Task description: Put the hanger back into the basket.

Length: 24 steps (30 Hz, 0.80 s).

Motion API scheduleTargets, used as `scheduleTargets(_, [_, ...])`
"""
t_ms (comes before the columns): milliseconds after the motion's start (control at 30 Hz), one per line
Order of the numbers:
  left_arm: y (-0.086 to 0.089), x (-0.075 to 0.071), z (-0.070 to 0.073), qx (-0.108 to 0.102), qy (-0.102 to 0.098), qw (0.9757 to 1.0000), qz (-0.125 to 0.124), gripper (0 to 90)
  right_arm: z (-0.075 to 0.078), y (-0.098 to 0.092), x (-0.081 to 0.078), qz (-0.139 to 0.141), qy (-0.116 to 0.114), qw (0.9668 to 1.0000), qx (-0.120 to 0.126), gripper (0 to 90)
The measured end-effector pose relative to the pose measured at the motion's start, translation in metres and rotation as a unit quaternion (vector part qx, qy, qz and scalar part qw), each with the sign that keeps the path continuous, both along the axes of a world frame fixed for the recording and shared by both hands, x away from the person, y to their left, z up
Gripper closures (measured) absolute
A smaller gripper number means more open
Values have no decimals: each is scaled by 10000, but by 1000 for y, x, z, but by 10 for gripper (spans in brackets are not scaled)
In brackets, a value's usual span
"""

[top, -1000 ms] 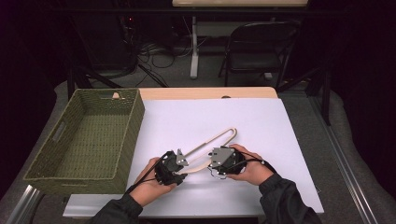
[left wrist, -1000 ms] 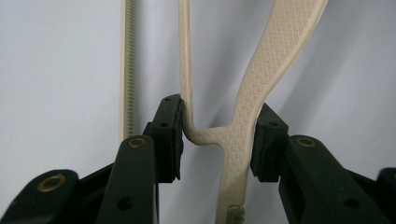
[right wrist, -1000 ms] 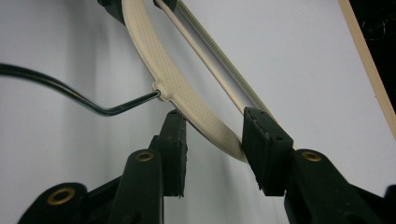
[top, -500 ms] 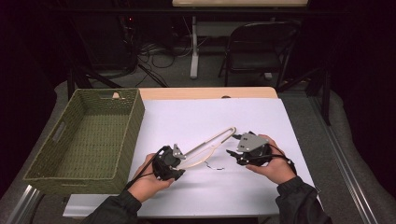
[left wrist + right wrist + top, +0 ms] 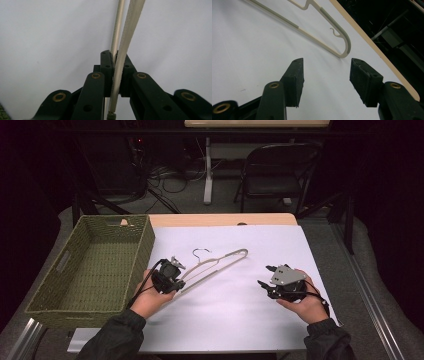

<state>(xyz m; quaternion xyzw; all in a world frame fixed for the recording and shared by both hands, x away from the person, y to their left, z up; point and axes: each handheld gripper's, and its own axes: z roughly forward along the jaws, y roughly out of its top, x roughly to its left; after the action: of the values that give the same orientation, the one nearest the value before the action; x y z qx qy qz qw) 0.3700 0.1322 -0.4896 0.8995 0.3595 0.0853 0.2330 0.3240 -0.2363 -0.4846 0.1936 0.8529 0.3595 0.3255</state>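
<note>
1. i am holding my left gripper (image 5: 176, 266) over the white sheet (image 5: 235, 320), its jaws clamped on one end of the hanger (image 5: 220, 261).
2. in the left gripper view, the hanger's (image 5: 127, 42) two pale bars are running straight ahead from between my jaws, the ribbed one pinched between the pads (image 5: 107, 65).
3. in the high view, the hanger is stretching forward and to the right from my left gripper, its wire hook (image 5: 201, 252) curling just ahead of that gripper.
4. i am holding my right gripper (image 5: 266, 276) well apart from the hanger, jaws spread wide and gripping nothing.
5. in the right gripper view, the hanger's (image 5: 329, 30) rounded far end is lying just ahead of my open jaws (image 5: 325, 72), nearer the right one, not touching either.
6. the basket (image 5: 45, 297) is sitting just to the left of my left hand (image 5: 150, 300).
7. my right hand (image 5: 305, 302) is resting near the sheet's right edge.
8. a chair (image 5: 277, 175) is standing far ahead, beyond the table (image 5: 220, 219).
</note>
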Motion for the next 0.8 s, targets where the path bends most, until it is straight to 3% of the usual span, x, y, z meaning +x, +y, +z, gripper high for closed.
scheduleTargets(167, [-2, -1, 1, -99, 65, 9999, -99, 867, -4, 0, 0, -4, 12, 10000, -19, 447])
scheduleTargets(333, [-1, -7, 10, -239, -113, 9996, -68, 869, -4, -2, -1, -43, 50, 10000, -40, 447])
scheduleTargets(567, [6, -25, 38, -334, -305, 9988, -160, 870, -5, -8, -1, -136, -7, 9999, 58, 446])
scheduleTargets(800, [34, -45, 74, -766, -473, 9958, -185, 870, -4, -11, -1, -190, 1, 9998, 82, 446])
